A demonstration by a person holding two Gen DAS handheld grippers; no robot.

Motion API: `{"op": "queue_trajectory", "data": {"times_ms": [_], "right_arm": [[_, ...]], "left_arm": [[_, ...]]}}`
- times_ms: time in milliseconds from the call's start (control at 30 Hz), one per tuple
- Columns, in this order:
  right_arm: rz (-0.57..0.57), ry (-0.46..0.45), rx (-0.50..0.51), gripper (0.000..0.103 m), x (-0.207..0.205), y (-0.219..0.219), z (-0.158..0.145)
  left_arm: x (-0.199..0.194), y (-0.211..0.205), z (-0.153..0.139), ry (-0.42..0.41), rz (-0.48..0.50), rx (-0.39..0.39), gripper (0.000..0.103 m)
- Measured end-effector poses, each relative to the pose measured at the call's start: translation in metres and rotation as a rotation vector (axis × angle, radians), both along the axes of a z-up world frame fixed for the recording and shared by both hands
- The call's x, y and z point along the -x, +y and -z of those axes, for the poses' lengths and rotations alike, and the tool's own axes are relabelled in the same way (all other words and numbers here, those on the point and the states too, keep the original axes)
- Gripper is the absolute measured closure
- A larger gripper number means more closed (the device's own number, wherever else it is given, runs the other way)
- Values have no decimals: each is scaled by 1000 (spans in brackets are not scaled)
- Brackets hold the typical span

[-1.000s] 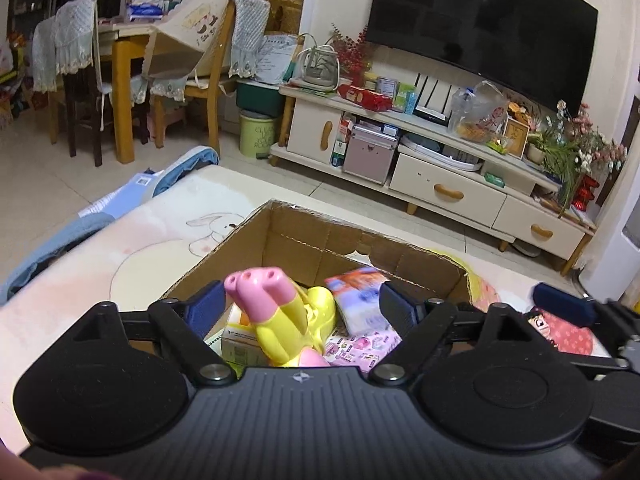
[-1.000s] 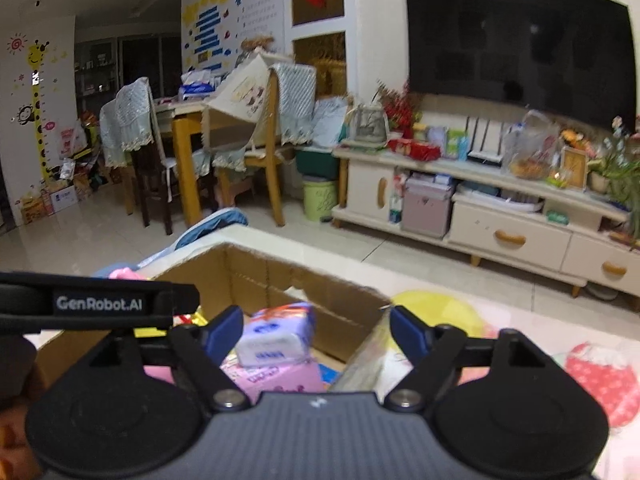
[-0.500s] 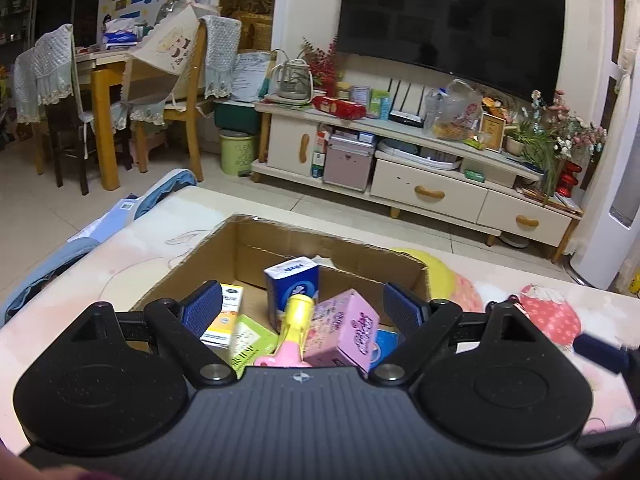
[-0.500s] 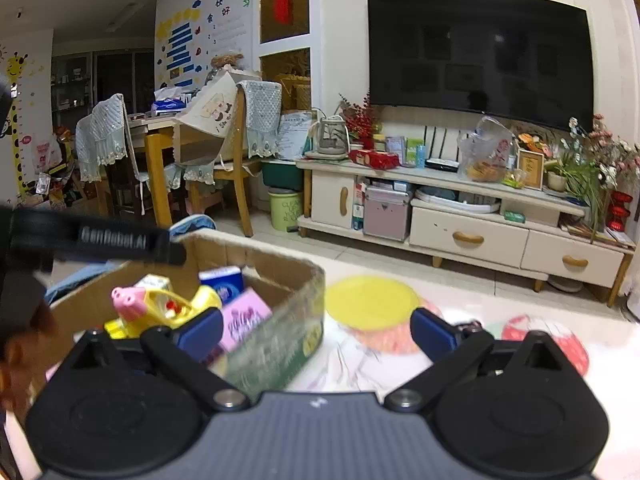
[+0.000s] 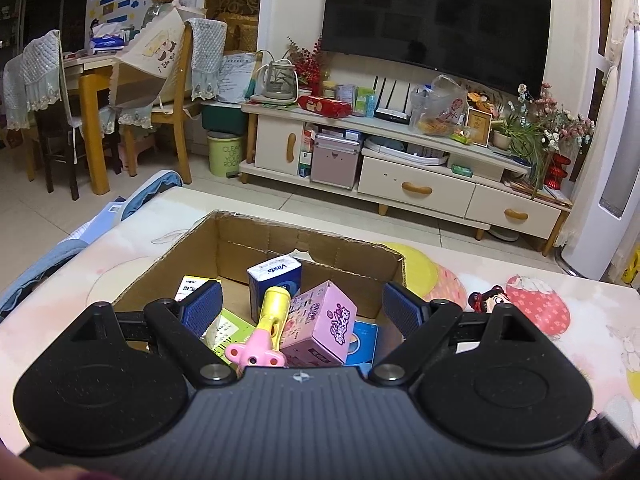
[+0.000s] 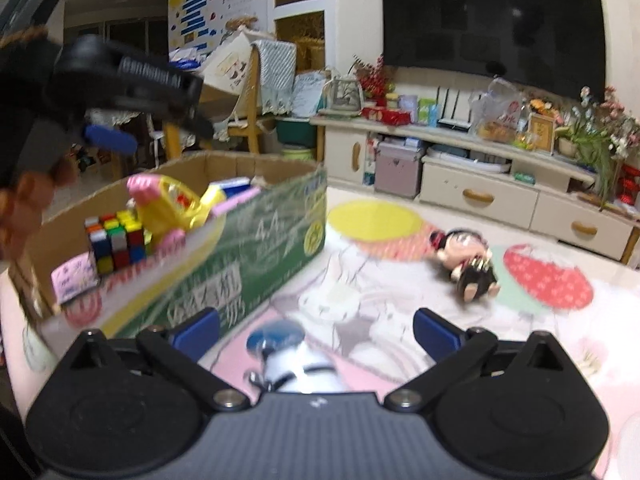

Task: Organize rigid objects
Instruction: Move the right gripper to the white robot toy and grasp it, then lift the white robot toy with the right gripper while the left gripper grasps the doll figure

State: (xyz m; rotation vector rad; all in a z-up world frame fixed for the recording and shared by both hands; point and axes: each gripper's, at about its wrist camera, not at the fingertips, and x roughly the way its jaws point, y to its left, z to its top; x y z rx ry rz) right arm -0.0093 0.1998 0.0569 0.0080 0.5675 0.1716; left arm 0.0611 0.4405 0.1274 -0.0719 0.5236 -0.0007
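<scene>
My left gripper hangs open over a cardboard box. In the box lie a blue Vinda pack, a pink carton and a yellow and pink toy; the pads touch none of them. The right wrist view shows the box's green side, a colour cube and the toy inside. My right gripper is open low over the mat right of the box. A blurred white and blue thing lies between its fingers, untouched. A doll lies farther ahead.
The box stands on a pale printed mat with the doll to its right. One blue pad of the left gripper and a person's hand show above the box. A TV cabinet, chairs and a table stand beyond the mat.
My right gripper let go of the blue pack into the box, widened, and swung right and down onto the mat. My left gripper stayed over the box, rolling slightly.
</scene>
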Motion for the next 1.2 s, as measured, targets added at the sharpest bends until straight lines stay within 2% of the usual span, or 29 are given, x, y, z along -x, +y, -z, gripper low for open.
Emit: {"op": "queue_trajectory", "data": {"times_ms": [367,467,633,667,767,833,1000,1200], "right_arm": [[-46,63,12,2,-8,5,33],[-51,78,11,9,-12,4,37],[-75,95,-2,26,-14,2,41],[-77,96,1,27,-14,1,42],[-70,86,46,40,-11,1,45],[-74,83,36,42,-9,-3,45],[-22,56,46,45,2,-24,43],[102,49,71,45,13,-78,43]], "left_arm": [[6,-10,2,-2,47,-11,0],[8,-12,2,-6,68,-9,0],[9,-17,4,-13,106,-11,0],[9,-19,4,-15,114,-11,0],[8,-25,5,-18,138,-10,0],[6,-28,6,-19,155,-12,0],[4,-43,9,-32,200,-19,0],[-1,-69,21,-14,268,-11,0]]}}
